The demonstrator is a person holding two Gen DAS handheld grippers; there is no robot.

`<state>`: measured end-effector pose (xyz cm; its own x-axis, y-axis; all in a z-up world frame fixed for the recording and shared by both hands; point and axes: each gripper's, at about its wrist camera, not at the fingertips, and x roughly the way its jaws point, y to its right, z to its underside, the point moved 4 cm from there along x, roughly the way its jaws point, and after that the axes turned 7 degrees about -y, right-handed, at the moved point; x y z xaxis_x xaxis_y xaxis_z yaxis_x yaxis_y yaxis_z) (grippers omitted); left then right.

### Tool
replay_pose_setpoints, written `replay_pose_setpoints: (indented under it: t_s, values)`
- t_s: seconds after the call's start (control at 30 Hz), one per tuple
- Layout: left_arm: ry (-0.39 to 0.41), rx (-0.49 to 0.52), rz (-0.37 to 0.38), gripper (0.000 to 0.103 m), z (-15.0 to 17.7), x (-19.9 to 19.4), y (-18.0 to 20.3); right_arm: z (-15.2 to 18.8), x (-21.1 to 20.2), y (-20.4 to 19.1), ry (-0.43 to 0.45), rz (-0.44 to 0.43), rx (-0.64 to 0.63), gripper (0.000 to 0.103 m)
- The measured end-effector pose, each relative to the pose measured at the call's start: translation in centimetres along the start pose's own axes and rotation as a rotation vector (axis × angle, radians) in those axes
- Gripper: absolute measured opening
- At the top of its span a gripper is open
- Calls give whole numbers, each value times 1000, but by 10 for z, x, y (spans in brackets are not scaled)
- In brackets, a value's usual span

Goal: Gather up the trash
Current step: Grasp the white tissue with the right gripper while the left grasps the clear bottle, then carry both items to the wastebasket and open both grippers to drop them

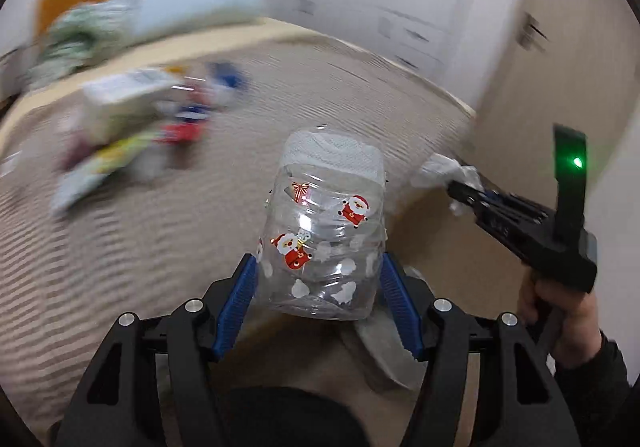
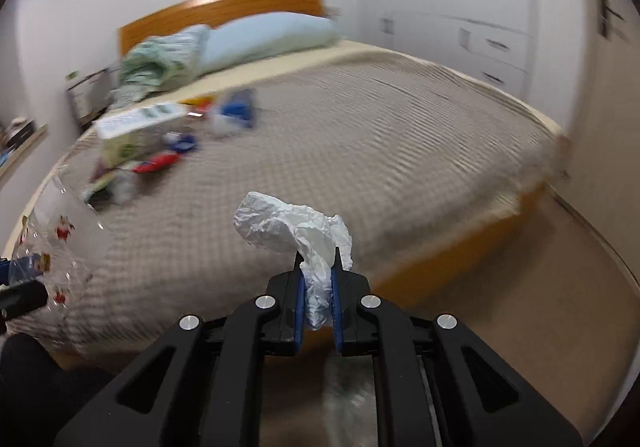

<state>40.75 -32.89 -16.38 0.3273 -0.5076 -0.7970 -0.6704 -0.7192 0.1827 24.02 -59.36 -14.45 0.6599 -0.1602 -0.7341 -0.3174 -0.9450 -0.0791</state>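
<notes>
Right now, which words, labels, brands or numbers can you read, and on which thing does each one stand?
None can be read.
Clear plastic cup in the left gripper: Santa pictures only, no words.
White carton on the bed: print too blurred.
Crumpled white paper in the right gripper: blank.

Nothing here can be read as words or numbers. The clear plastic cup (image 1: pixel 326 231) carries only printed pictures: small Santa figures in red, a red-and-white bow and white cloud-like shapes. The box (image 2: pixel 138 127) lying on the bed (image 2: pixel 360 151) has print on it, but blur makes it unreadable.
</notes>
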Motion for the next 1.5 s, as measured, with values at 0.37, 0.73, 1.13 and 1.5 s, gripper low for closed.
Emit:
replay_pose_setpoints:
  t_s: [0.37, 0.73, 1.13, 1.5]
  values:
    - [-398, 384, 60, 61, 16, 196, 122, 150, 59, 131, -293, 137, 240, 11]
    - [-703, 544, -25, 61, 82, 366, 152, 257, 166, 155, -576, 191, 276, 12]
    - [-725, 570, -73, 78, 93, 417, 127, 282, 182, 164, -605, 250, 310, 61]
    - [-726, 547, -84, 78, 82, 377, 126, 272, 154, 145, -597, 272, 266, 61]
